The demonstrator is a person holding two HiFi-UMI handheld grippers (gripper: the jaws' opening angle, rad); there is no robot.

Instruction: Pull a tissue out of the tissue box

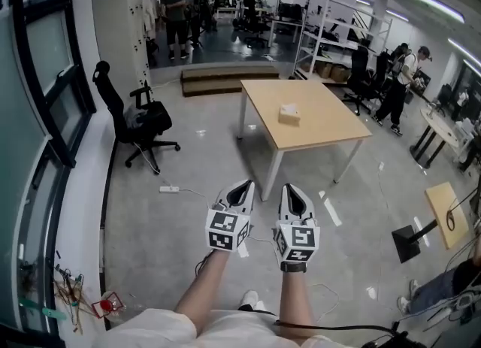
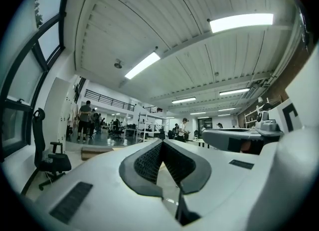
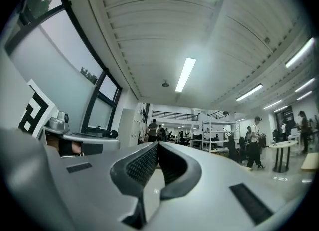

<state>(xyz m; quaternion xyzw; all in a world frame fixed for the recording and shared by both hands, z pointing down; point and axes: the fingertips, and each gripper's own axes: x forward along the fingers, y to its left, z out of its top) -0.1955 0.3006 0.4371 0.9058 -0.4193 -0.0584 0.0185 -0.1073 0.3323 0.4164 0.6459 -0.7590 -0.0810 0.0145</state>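
Tissue box sat alone near the middle of the tabletop, well in from every edge. Whether a tissue stood out of its slot was too small to tell. The left gripper and right gripper hung side by side over the floor, well short of the tabletop. Both were clenched on nothing, probably because the approach had to come first.

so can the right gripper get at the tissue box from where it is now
Probably not yet. The tissue box sits on the table well ahead of the right gripper, with floor between. Nothing blocks the way, but the gripper would have to be carried up to the table first.
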